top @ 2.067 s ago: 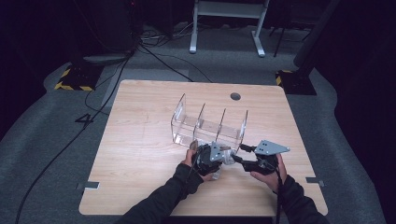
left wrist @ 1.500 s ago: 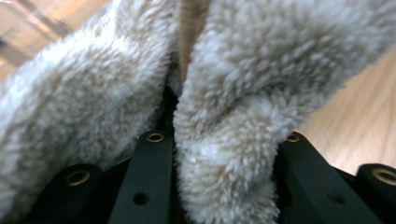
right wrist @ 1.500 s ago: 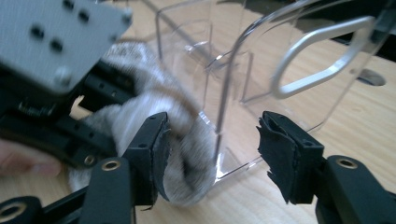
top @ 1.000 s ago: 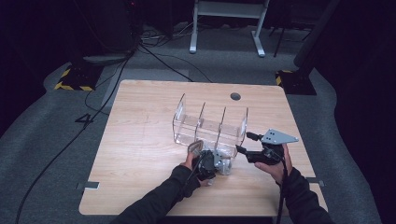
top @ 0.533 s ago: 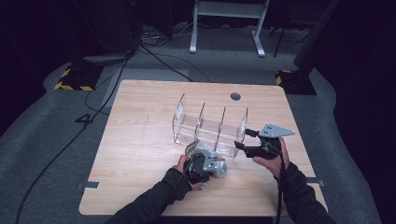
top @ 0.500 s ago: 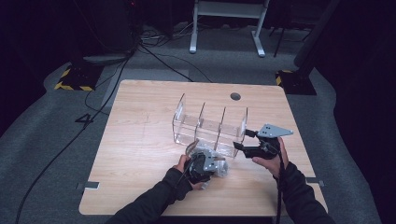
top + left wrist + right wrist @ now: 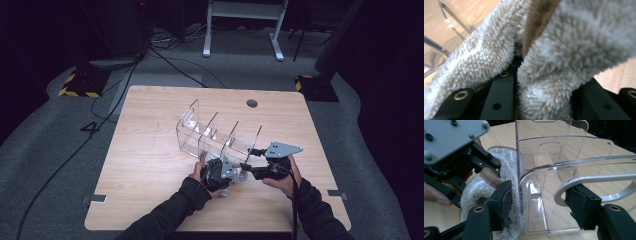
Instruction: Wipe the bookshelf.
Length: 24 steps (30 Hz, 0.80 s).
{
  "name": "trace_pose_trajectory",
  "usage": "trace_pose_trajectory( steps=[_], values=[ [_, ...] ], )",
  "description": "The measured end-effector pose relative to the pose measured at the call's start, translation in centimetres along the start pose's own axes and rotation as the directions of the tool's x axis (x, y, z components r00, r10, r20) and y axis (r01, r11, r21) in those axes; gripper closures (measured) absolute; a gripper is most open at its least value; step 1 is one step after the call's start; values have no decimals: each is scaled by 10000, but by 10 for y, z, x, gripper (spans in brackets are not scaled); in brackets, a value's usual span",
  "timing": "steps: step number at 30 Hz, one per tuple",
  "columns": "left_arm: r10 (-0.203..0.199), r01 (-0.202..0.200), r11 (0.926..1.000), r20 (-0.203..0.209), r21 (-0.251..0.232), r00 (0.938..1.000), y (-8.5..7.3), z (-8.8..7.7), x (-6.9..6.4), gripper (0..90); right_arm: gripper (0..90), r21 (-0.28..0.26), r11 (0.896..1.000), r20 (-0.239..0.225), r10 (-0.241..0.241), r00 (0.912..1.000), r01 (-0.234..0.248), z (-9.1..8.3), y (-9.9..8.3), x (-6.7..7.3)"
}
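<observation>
**A:** What's left of the clear divider rack (image 7: 215, 134)?

**B:** Bare wooden table (image 7: 145, 160) on that side. At the rack's near corner your left gripper (image 7: 220, 172) is clamped on a fluffy cream towel (image 7: 544, 62); in the left gripper view the pile bulges between the black jaws. The towel sits just beside the rack's near wall, pressed against it.

**A:** And my right gripper?

**B:** Your right gripper (image 7: 541, 202) is at the rack's near right end. Its jaws have just been closing and stand apart around the rack's end wall: one pad (image 7: 506, 197) lies against the towel outside the wall, the other (image 7: 580, 205) inside, at a curved divider edge. Whether they press yet, I cannot tell.

**A:** What's in the way?

**B:** That clear wall stands between the towel and the rack's compartments. Beyond the rack, a round hole (image 7: 252, 103) in the tabletop.
</observation>
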<state>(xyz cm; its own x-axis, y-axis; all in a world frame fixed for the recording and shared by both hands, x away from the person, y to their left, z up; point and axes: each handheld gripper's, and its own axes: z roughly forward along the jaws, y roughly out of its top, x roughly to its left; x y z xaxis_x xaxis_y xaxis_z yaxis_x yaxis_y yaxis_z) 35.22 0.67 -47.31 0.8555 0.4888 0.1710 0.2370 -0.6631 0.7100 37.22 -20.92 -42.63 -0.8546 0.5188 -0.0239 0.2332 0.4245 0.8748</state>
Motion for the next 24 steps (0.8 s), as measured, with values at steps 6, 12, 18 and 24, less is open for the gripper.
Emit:
trace_pose_trajectory(
  steps=[6,12,18,24],
  values=[
    [188,-188,9998,-36,101,9998,4,9,0,673,386,-113,9999,-20,94,10000,-95,0,-1,1],
    [385,-418,9954,396,859,9985,4,20,2,688,387,-173,9998,-108,126,9999,-128,0,-1,1],
    [578,-697,9898,969,1243,9936,2,18,2,693,386,-243,9996,33,154,9999,-153,1,-2,2],
    [1005,-1255,9848,1948,1204,9757,-12,0,-11,695,385,-292,9995,264,112,9996,-104,2,-2,3]
  ],
)
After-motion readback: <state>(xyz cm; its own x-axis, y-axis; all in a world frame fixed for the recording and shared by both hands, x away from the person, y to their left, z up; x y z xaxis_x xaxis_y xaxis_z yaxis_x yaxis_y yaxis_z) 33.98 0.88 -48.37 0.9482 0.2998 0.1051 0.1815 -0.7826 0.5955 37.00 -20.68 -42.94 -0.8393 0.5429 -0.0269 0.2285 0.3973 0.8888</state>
